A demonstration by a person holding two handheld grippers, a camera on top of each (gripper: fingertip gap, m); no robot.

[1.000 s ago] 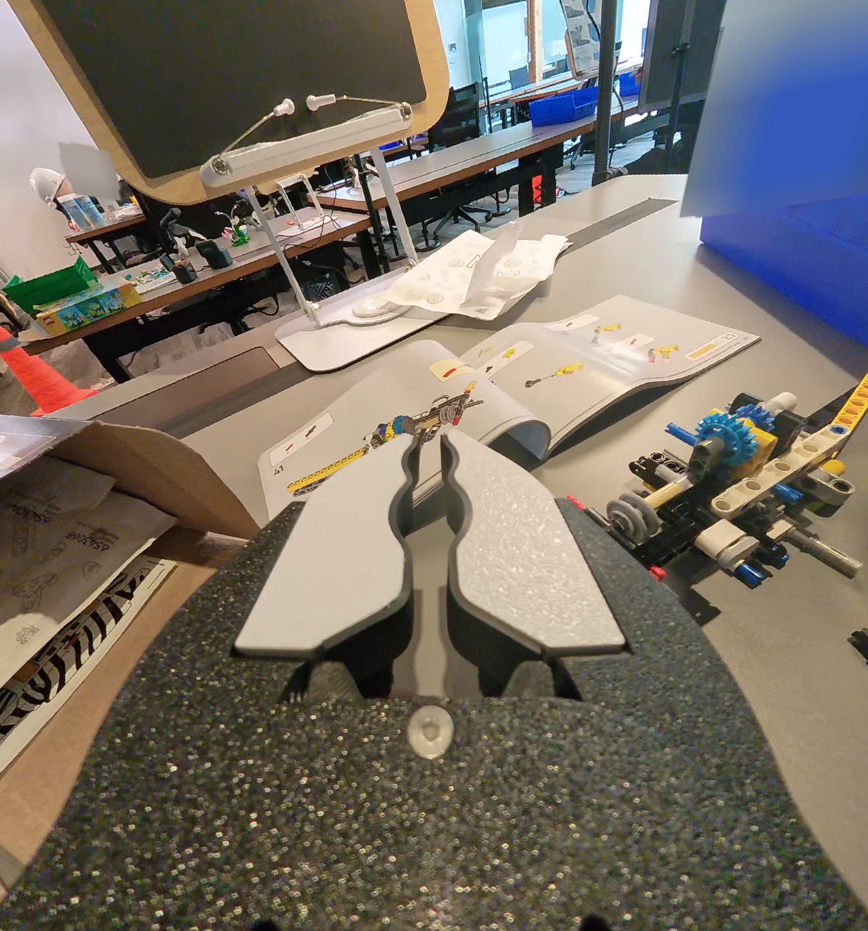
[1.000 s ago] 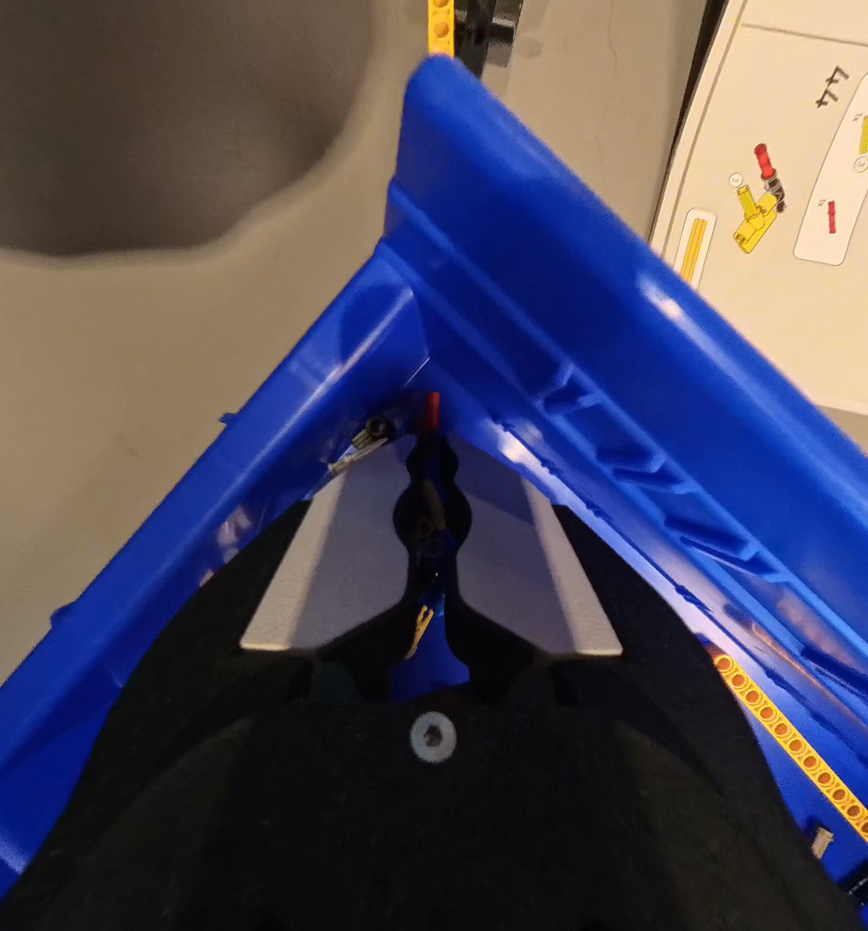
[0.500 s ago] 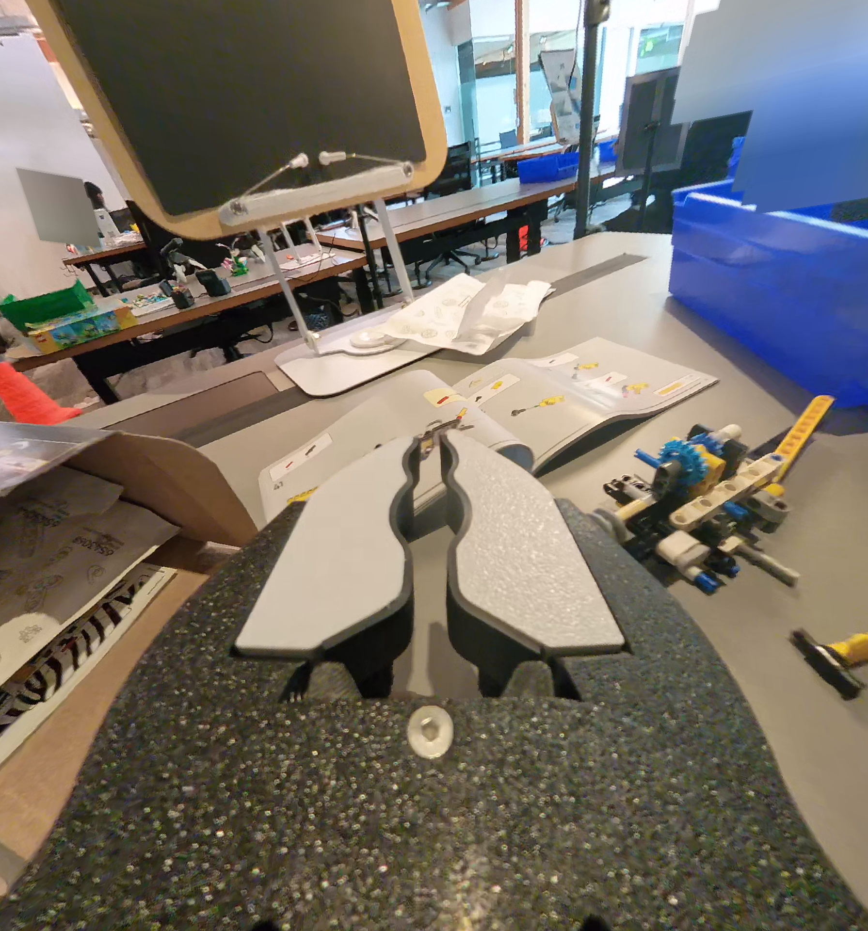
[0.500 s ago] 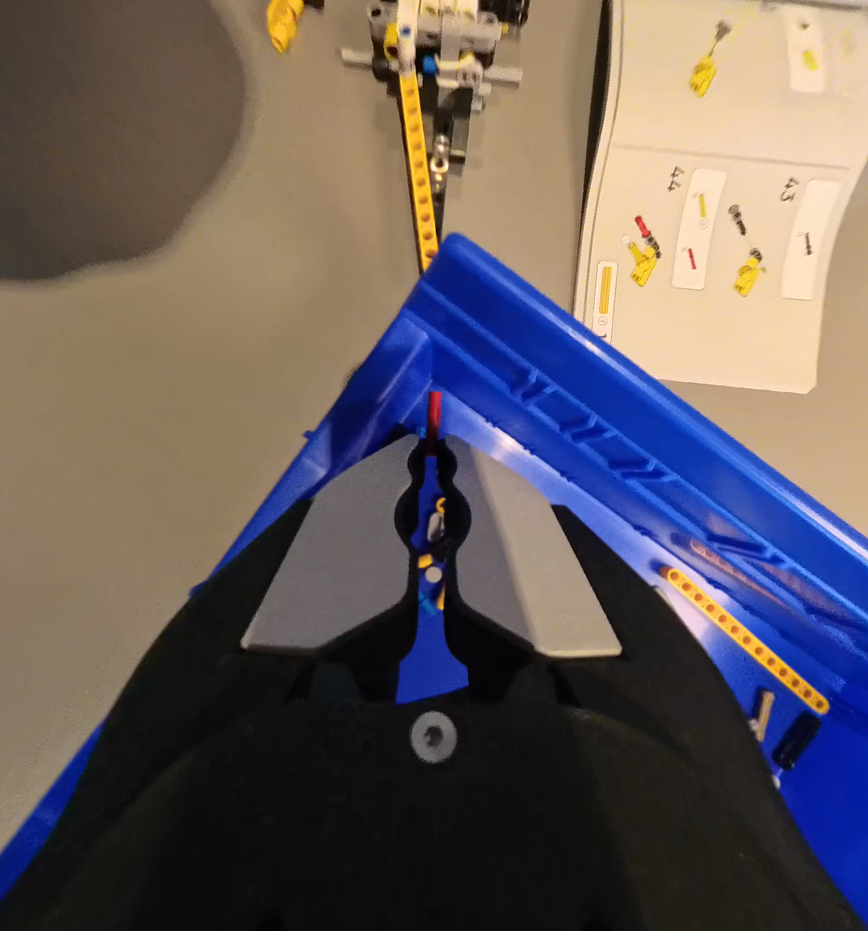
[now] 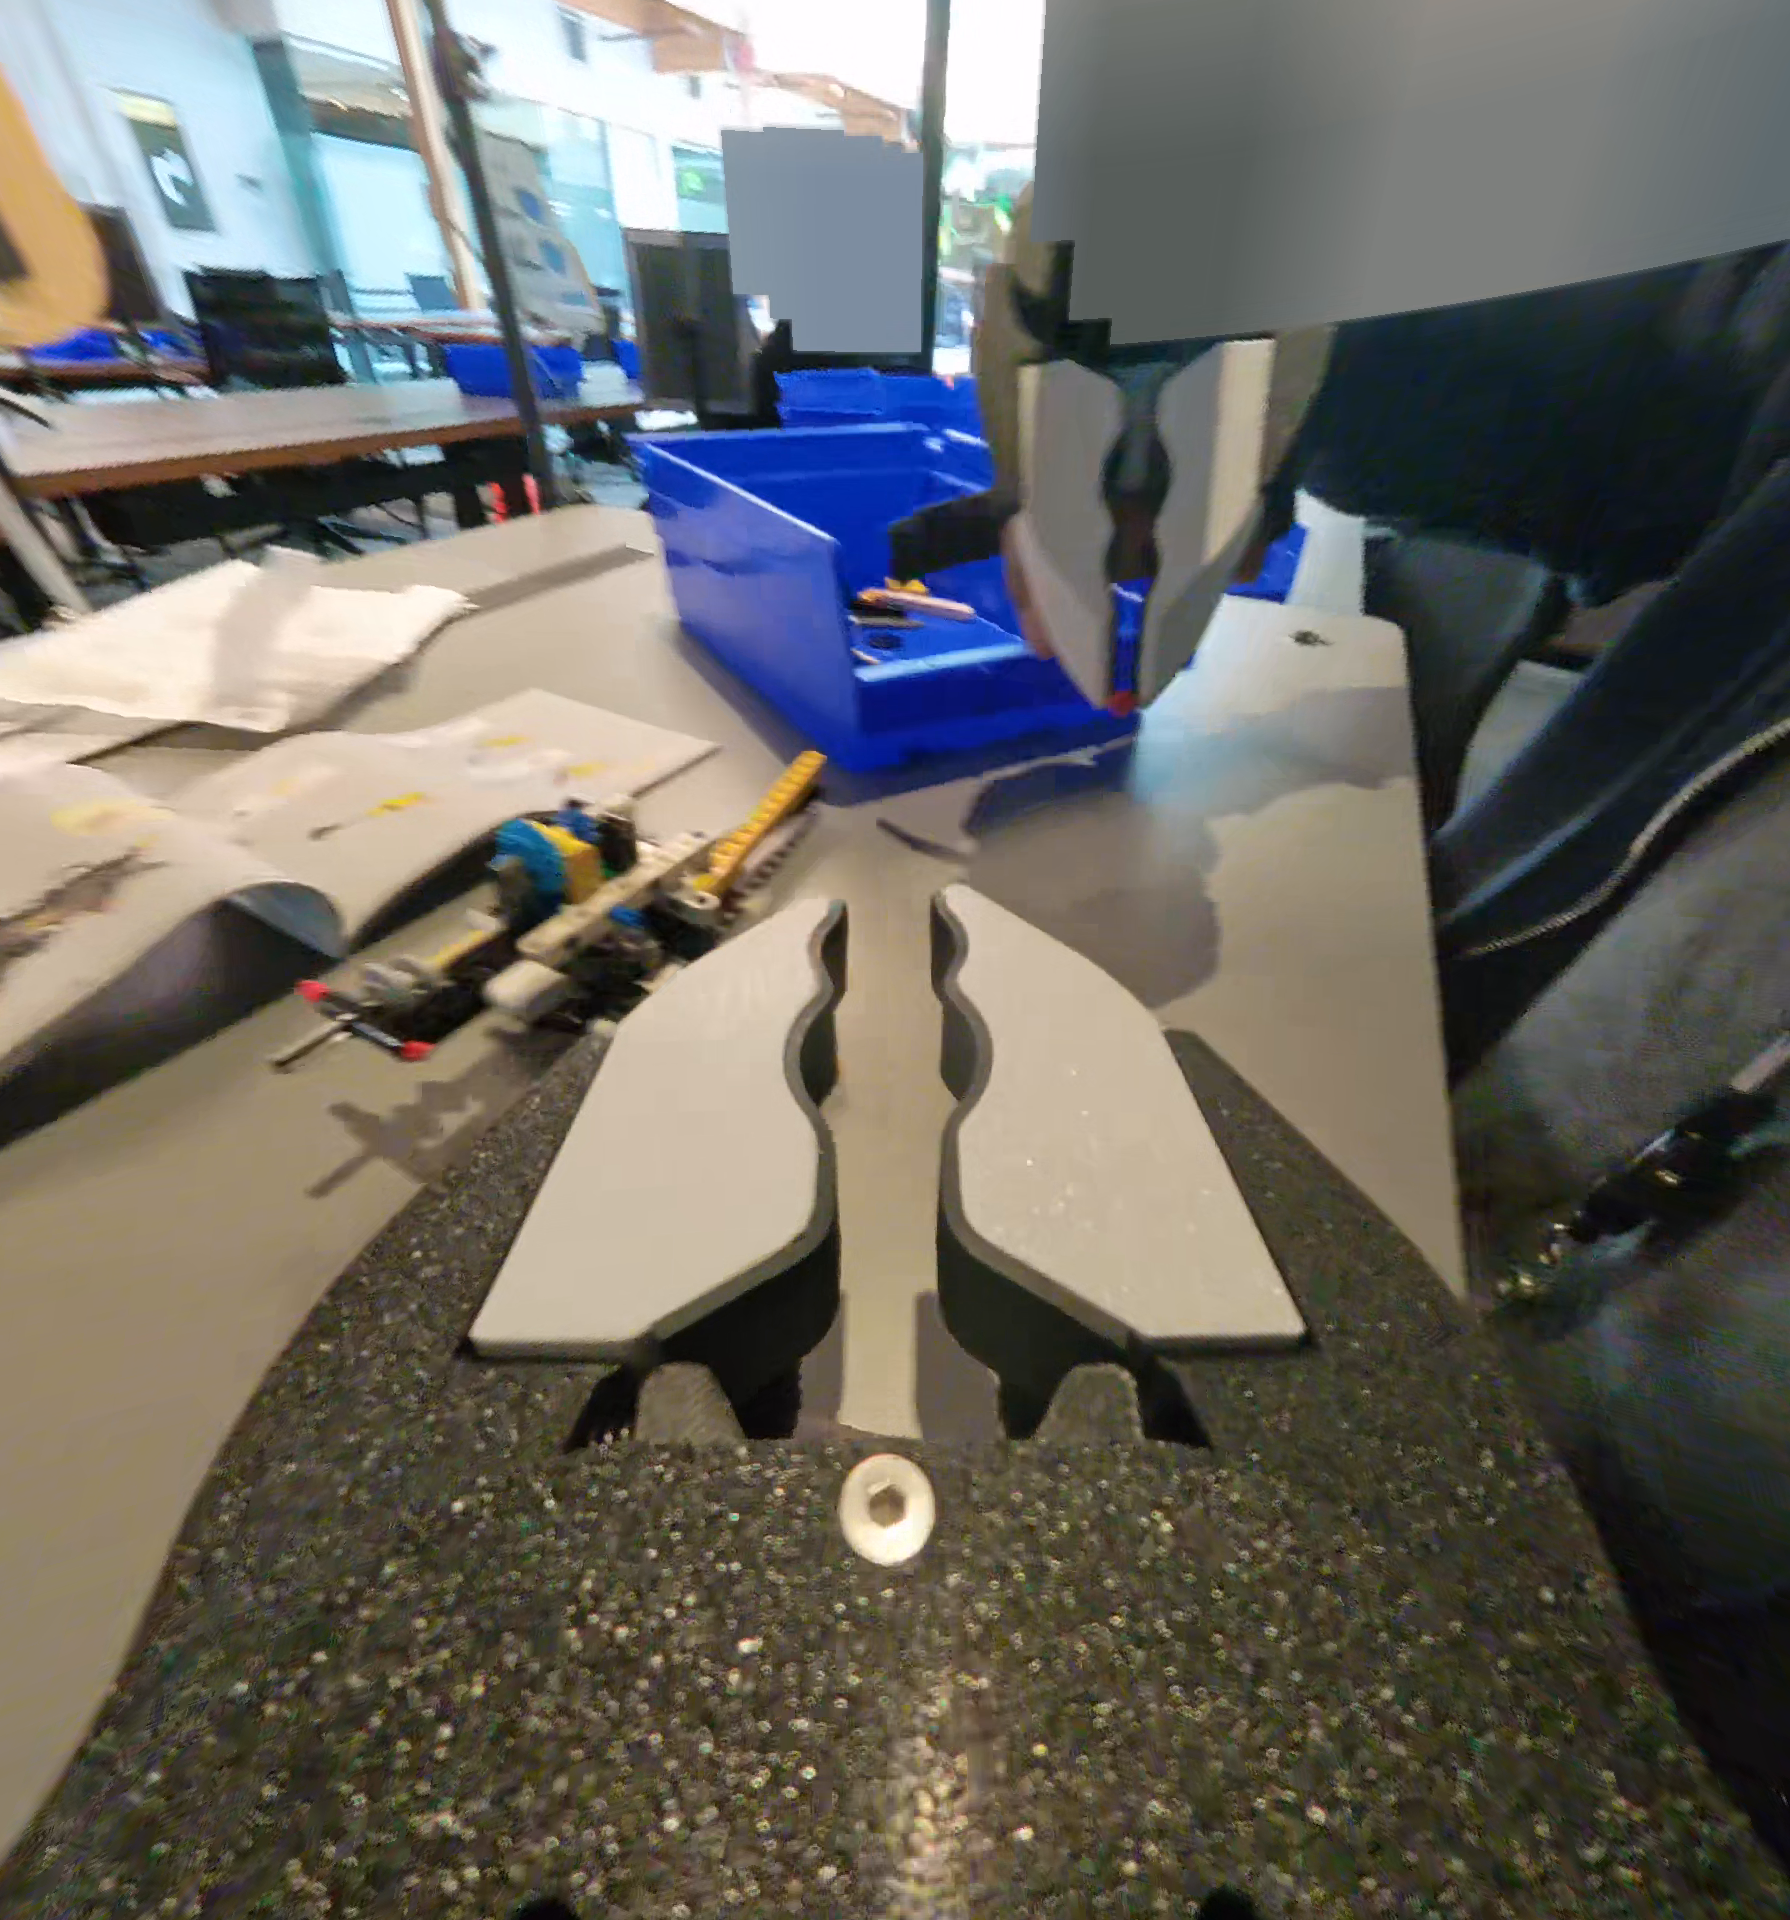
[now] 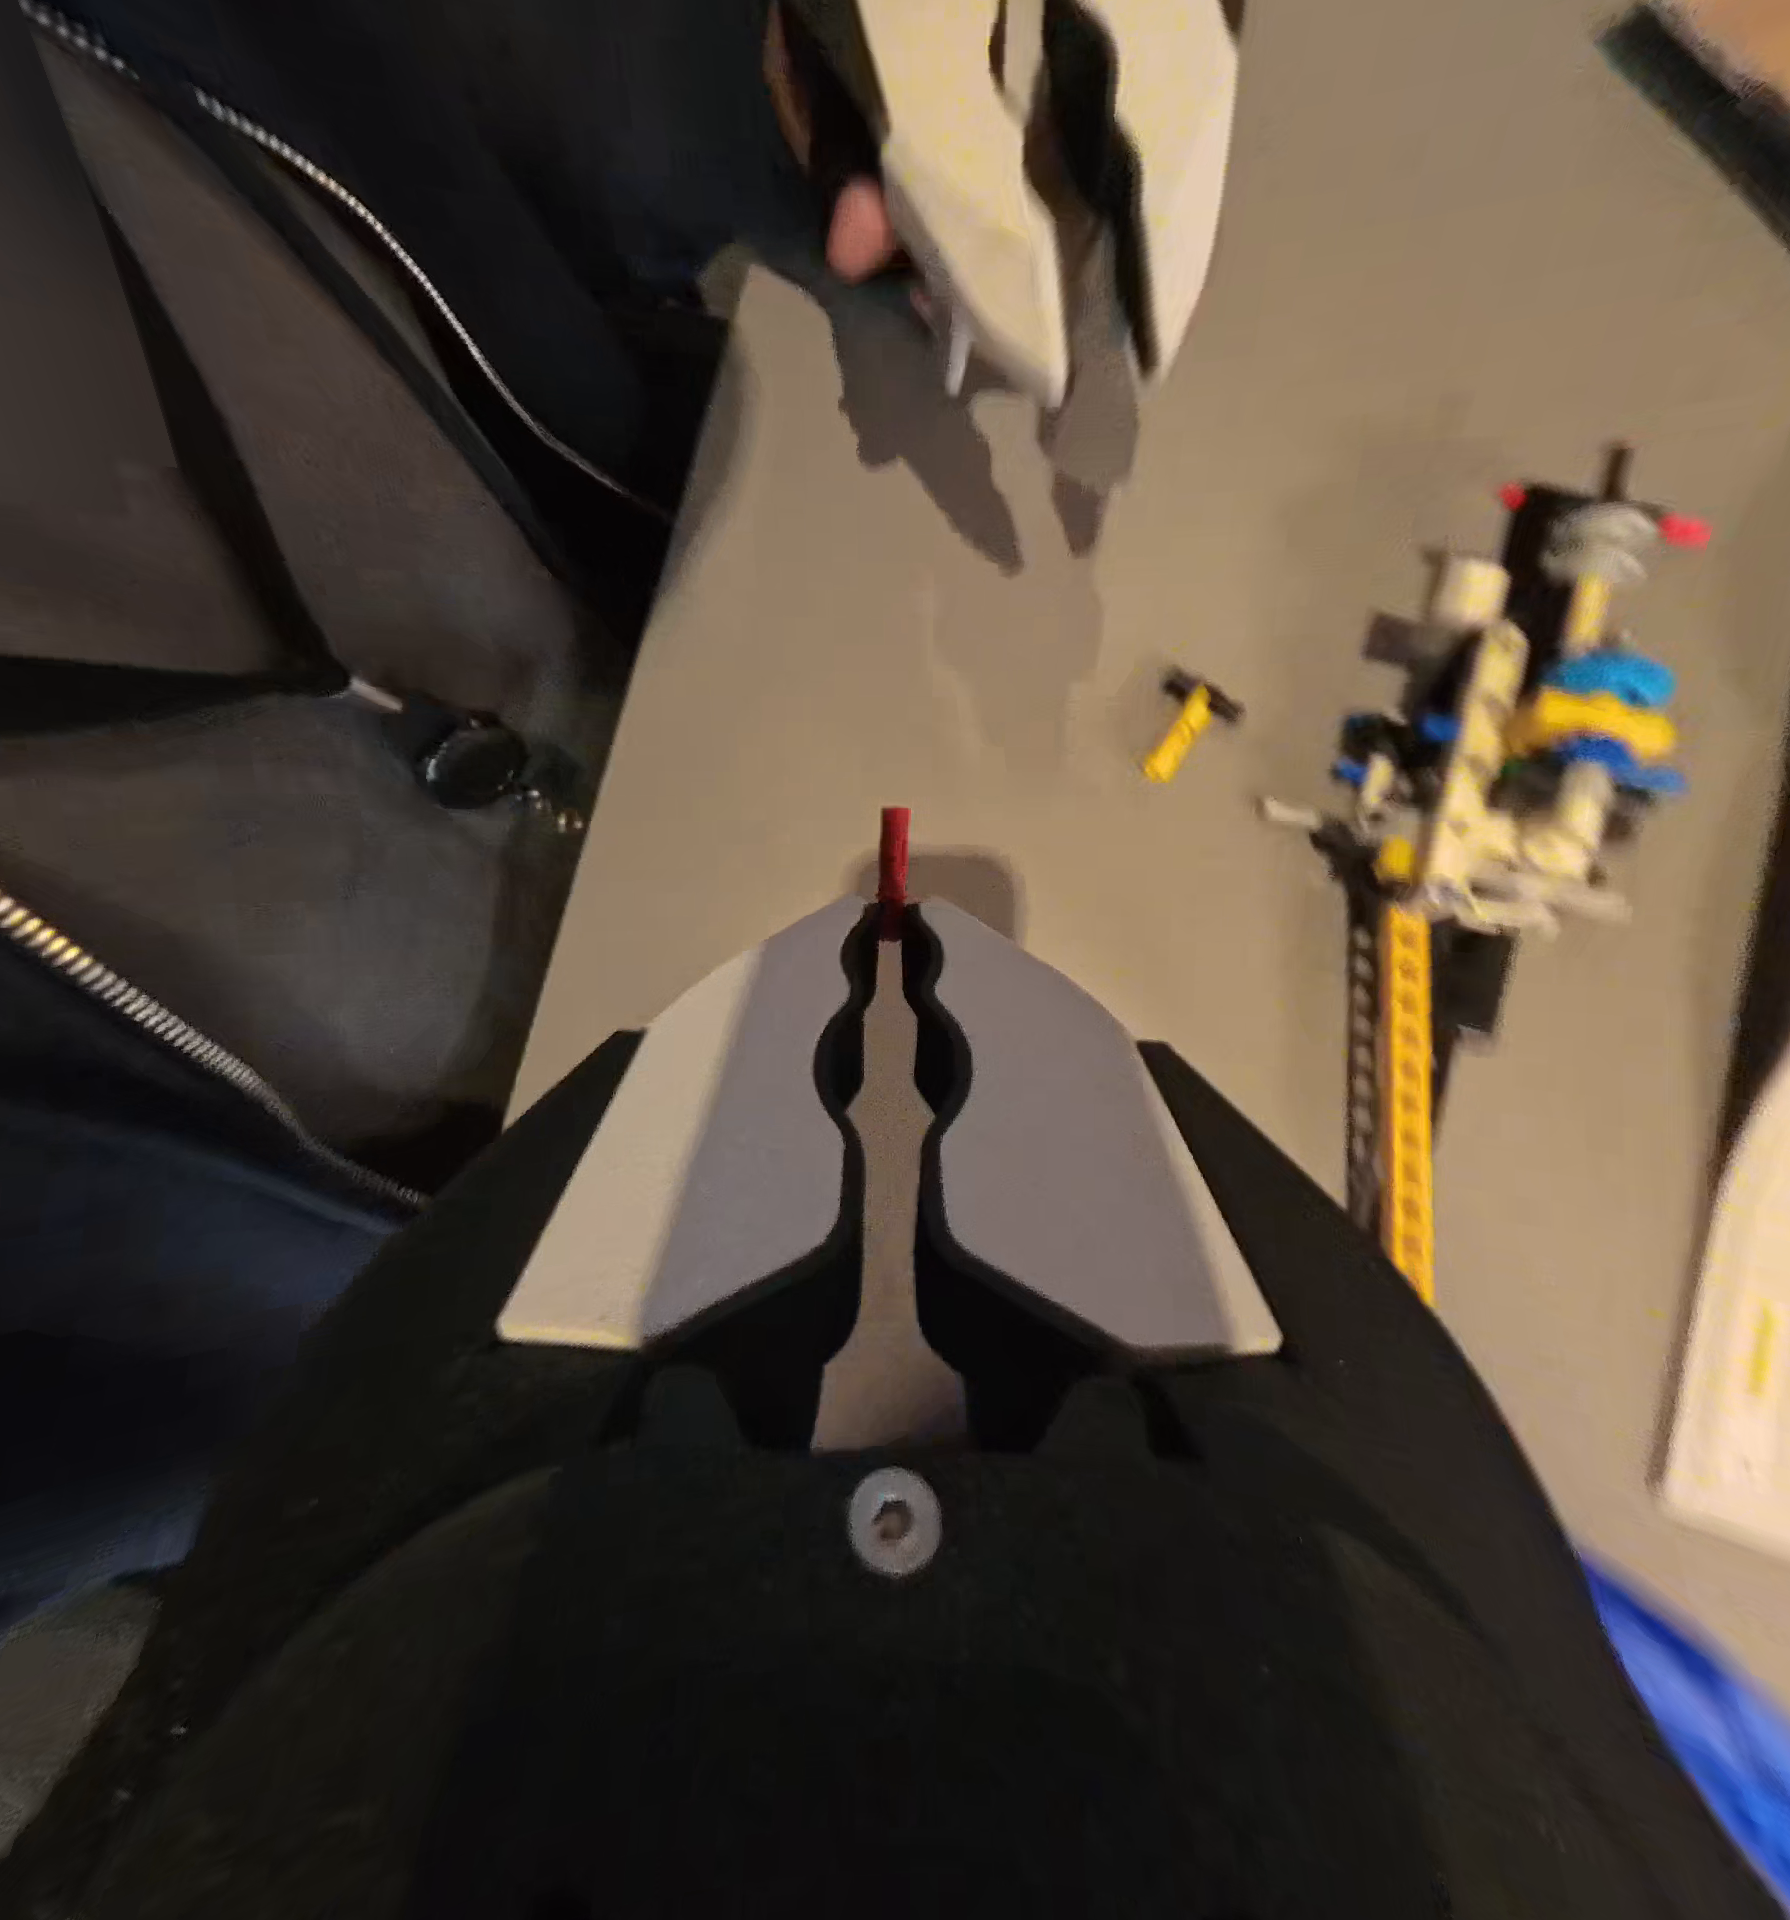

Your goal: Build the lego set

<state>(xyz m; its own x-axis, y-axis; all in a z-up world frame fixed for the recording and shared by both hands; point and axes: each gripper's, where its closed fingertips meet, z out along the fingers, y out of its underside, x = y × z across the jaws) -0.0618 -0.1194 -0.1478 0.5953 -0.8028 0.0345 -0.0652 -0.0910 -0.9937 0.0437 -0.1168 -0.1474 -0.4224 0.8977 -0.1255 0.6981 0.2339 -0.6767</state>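
Note:
My right gripper is shut on a small red pin that sticks out past its tips, above the grey table near its front edge. It also shows in the left wrist view, hanging in front of the blue bin. My left gripper is slightly open and empty, low over the table. It appears blurred in the right wrist view. The part-built lego assembly with a blue gear and a long yellow beam lies on the table, and shows left of my left gripper.
A small yellow and black piece lies loose between the pin and the assembly. The open instruction booklet and plastic bags lie behind the assembly. A person in a dark zipped jacket is at the table's edge. My right fingertips sit around 12 cm from my left ones.
My right gripper has come up out of the blue bin with the red pin and moved over the table. My left gripper has swung right towards the bin, and its jaws stand a little wider.

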